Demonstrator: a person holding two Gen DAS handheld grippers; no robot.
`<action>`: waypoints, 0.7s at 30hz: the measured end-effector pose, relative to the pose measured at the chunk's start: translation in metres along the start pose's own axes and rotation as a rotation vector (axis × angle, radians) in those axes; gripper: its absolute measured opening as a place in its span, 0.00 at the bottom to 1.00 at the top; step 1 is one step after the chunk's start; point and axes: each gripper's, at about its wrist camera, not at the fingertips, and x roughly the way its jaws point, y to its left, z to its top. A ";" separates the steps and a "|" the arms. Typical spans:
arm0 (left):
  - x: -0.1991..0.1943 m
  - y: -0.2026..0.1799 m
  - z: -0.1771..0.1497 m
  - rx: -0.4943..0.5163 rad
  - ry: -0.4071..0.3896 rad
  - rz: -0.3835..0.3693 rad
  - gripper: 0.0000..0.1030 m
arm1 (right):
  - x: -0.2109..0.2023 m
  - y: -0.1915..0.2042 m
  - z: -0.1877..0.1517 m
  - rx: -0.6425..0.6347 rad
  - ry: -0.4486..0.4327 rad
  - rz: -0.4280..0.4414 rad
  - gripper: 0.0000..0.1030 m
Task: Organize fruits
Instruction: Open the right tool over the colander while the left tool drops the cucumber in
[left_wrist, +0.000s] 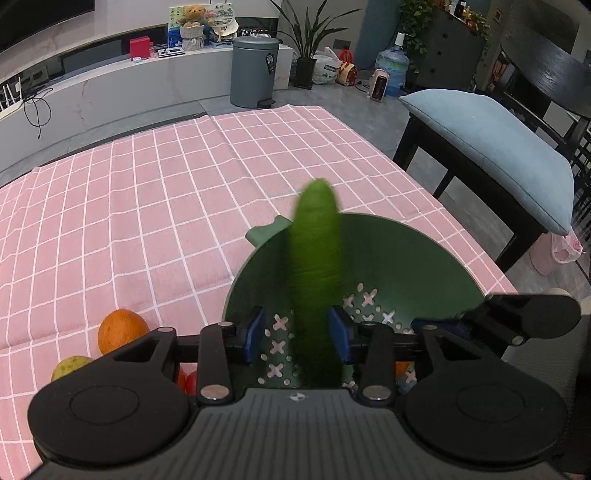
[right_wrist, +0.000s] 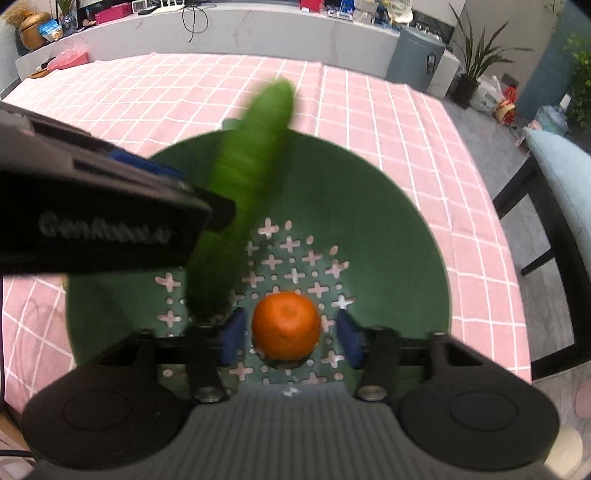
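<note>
A green perforated colander bowl (left_wrist: 406, 258) stands on the pink checked tablecloth (left_wrist: 147, 203). A long green cucumber (left_wrist: 316, 258), blurred, stands steeply in the bowl between the blue pads of my left gripper (left_wrist: 297, 334). That gripper is open, with a clear gap on the cucumber's left side. In the right wrist view the cucumber (right_wrist: 243, 177) leans across the bowl (right_wrist: 388, 229), beside the left gripper's black body (right_wrist: 92, 214). A small orange (right_wrist: 286, 325) rests on the bowl's floor between the pads of my right gripper (right_wrist: 291, 338), which is open and clear of it on both sides.
Left of the bowl lie a large orange (left_wrist: 120, 328), a yellow-green fruit (left_wrist: 70, 365) and something red (left_wrist: 186, 380), partly hidden by the gripper. A dark chair with a blue cushion (left_wrist: 498, 147) stands past the table's right edge. A grey bin (left_wrist: 255, 70) stands beyond the far edge.
</note>
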 end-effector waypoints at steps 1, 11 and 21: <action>-0.001 0.000 -0.001 0.002 0.000 0.000 0.48 | -0.002 0.001 0.000 -0.005 -0.006 0.002 0.55; -0.021 0.009 -0.013 -0.027 -0.018 -0.018 0.54 | -0.016 0.006 -0.006 -0.002 -0.018 -0.009 0.56; -0.078 0.024 -0.031 -0.007 -0.116 -0.020 0.55 | -0.052 0.024 -0.012 0.013 -0.131 -0.069 0.64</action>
